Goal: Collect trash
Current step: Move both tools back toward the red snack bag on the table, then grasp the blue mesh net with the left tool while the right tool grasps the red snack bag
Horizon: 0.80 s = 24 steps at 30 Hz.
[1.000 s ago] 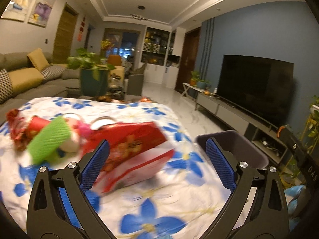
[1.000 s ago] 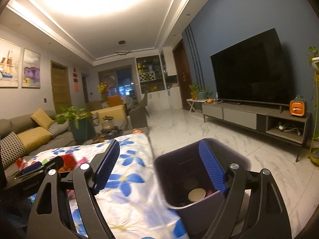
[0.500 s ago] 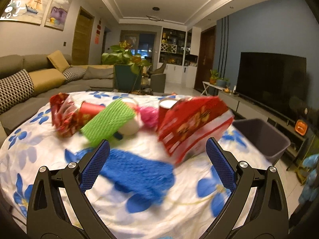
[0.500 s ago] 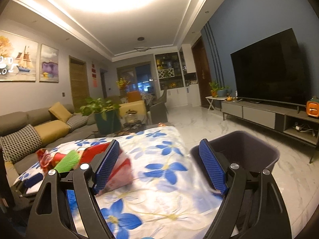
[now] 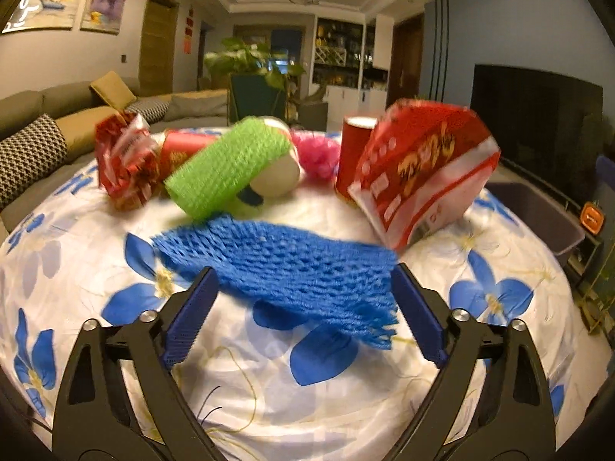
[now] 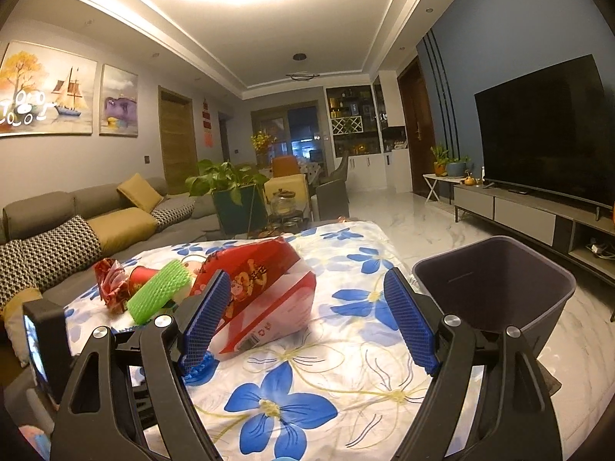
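The left gripper (image 5: pixel 303 309) is hovering low over the bench (image 5: pixel 269 403) with its jaws spread wide, the blue foam net (image 5: pixel 280 265) lying flat between and just beyond the two blue pads — not pinched. Farther back the rest of the trash is sitting in a row: a crumpled red wrapper (image 5: pixel 125 165) at the far left, a green foam net (image 5: pixel 226 169) leaning against a pale round fruit (image 5: pixel 278 178), a pink net (image 5: pixel 319 155), a red paper cup (image 5: pixel 351 157), and a red and white bag (image 5: pixel 419 171) tilting at the right. The right gripper (image 6: pixel 309 317) is hanging over the near right of the floral cloth (image 6: pixel 334 368), its jaws also standing wide apart and holding nothing. The dark trash bin (image 6: pixel 496 288) is standing just beyond the bench's right edge.
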Tool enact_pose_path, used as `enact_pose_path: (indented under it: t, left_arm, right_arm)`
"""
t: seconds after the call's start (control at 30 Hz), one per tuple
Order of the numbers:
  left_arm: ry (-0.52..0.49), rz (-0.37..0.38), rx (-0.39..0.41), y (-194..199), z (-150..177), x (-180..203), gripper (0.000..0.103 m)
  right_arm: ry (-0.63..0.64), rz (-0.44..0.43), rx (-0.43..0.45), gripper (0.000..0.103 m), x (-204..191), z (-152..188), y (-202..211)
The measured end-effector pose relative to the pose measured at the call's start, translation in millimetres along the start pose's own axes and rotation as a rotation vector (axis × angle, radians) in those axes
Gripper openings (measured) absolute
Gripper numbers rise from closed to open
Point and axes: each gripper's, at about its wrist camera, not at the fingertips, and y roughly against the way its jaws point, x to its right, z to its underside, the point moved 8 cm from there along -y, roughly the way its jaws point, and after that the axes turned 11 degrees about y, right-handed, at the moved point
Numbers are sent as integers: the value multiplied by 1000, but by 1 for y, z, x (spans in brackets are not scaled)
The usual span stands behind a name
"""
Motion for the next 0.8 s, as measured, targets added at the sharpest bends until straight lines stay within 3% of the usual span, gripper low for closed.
enact_pose_path:
  t: [0.1,0.37,0.63,0.8]
  left_arm:
    - [10,13,-53,-10,6,-2,70]
    - [41,42,-82,-13,5,-12,10]
    - [86,121,-64,7,-5,-13,6]
    - [69,163,-13,35,-17,-9,6]
  right_arm:
    - [-4,-6,-13,80,-2,3,-7]
    - [-15,-30,-48,80,-4,9,-35]
    - [6,-45,-60,80,-5,6,-61]
    - [4,-66,-77,72,-4,6,-82]
